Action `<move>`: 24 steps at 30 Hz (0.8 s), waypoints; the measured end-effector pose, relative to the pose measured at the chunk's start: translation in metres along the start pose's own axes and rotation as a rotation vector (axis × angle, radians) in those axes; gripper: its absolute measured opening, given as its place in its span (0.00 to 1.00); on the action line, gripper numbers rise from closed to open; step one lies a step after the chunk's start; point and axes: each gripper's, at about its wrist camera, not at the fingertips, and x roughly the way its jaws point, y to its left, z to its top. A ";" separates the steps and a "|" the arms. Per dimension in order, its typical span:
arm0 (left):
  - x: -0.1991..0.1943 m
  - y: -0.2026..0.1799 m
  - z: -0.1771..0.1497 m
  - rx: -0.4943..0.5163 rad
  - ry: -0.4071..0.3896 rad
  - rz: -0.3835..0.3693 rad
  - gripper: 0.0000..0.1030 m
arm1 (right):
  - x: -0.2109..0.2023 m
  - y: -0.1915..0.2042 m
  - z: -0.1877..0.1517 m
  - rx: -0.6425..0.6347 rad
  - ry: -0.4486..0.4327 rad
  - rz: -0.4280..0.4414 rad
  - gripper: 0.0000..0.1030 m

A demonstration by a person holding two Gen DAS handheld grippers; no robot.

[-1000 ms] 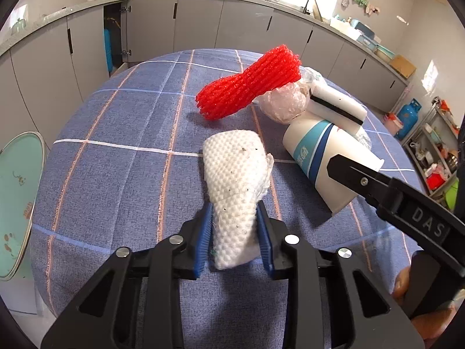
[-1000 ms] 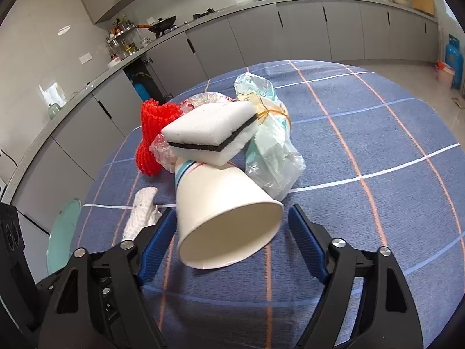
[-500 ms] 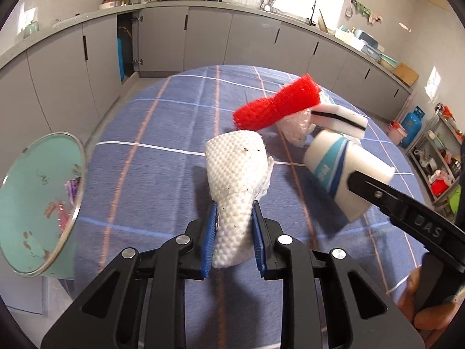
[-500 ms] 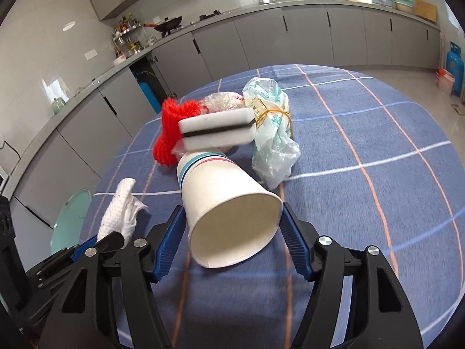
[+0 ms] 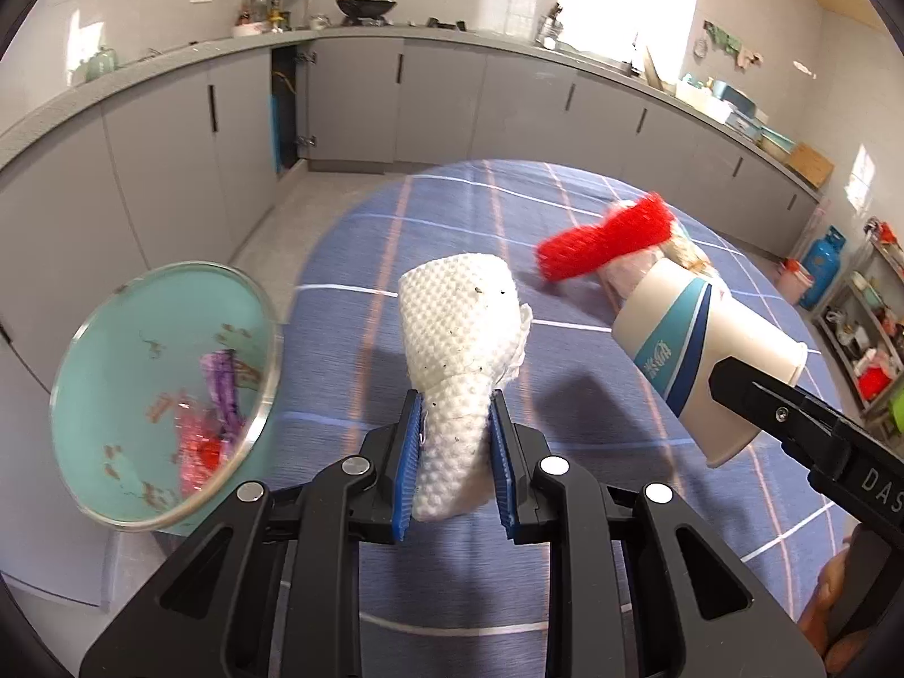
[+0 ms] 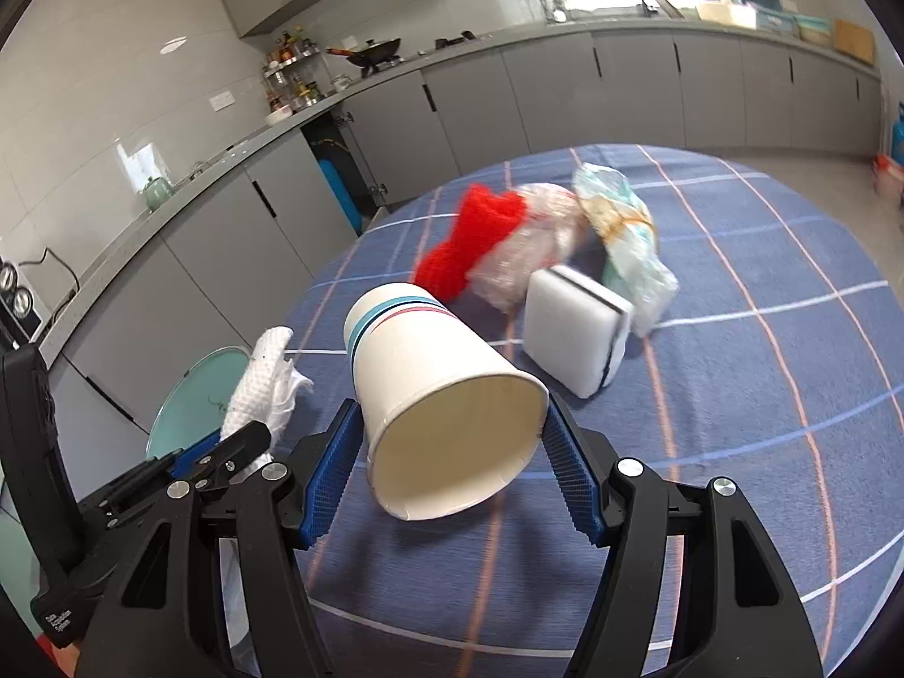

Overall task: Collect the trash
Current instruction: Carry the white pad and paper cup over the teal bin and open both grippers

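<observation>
Left gripper [image 5: 455,452]: black two-finger tongs with blue ribbed pads, jaws closed narrowly on a crumpled white waffle-textured cloth wad [image 5: 460,339]. Wad stands upright between the pads, lifted above the tablecloth, its flecked upper part flaring wider than the pinched base.

Right gripper [image 6: 446,469]: same make, jaws spread about as wide as a white paper cup with blue and teal stripes [image 6: 435,390], pads pressing its rim on both sides. Cup lies on its side in the grip, mouth toward the camera, base toward the far trash.

Round table under a blue checked tablecloth [image 6: 763,395]: holds the remaining trash, grouped together near the far side.
- Red mesh foam sleeve [image 6: 469,243], touching a crumpled clear plastic wrap [image 6: 525,254].
- White sponge block with a black middle layer [image 6: 576,333], tilted on edge.
- Pale green plastic bag bundle [image 6: 627,231], just behind the sponge.

Teal round bin [image 5: 158,390]: beside the table's left edge, below the left gripper's level, containing pink and purple scraps.
</observation>
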 end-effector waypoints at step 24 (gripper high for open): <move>-0.030 0.123 -0.005 -0.185 -0.042 0.173 0.23 | 0.039 0.141 -0.004 -0.164 0.046 0.147 0.63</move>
